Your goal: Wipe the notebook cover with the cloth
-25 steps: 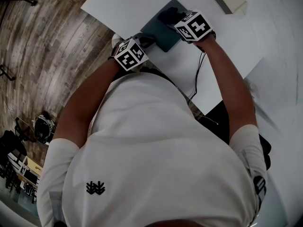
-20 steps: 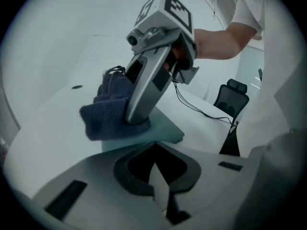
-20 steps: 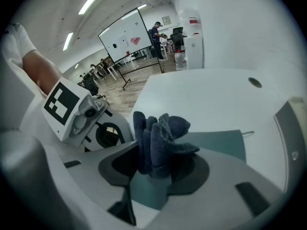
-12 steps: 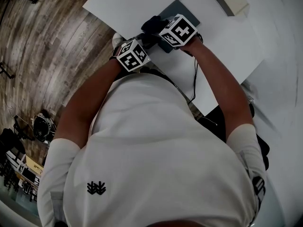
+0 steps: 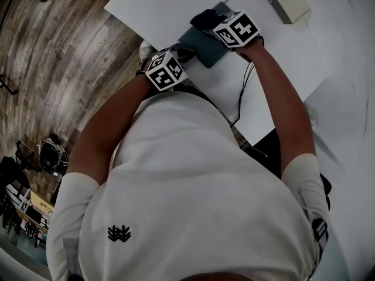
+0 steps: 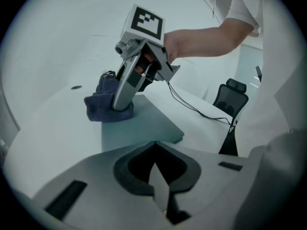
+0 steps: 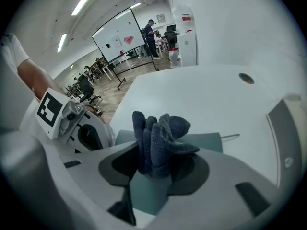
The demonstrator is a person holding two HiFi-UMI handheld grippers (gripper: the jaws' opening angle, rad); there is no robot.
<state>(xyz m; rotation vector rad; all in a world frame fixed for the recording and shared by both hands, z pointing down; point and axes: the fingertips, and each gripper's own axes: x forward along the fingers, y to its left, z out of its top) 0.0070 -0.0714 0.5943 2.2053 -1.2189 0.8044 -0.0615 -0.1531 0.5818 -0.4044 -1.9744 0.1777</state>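
Right now the right gripper (image 7: 156,171) is clamped on the bunched dark blue cloth (image 7: 160,138), whose folds stand up between its jaws. It presses that wad down onto the teal notebook (image 6: 144,123). From the left gripper view, the cloth sits at the cover's far edge, and part of it seems to spill off onto the white table (image 6: 48,128).

The left gripper (image 6: 156,171) has its jaws drawn together with nothing between them. It rests low just beside the notebook's near corner; whether it touches the cover I cannot tell.

The notebook lies flat near the table's front edge. A black cable (image 6: 192,107) trails off to the right, and an office chair (image 6: 230,97) stands beyond the table.

By my reading, the wiping itself is in hand, with the stroke at its far end and most of the cover bare nearer the person. The next move calls for dragging the cloth back across the cover under steady downward pressure. The grip must be firm enough that the wad does not pull free. The closed left gripper could pin the near corner, since the notebook may slide on the smooth table.
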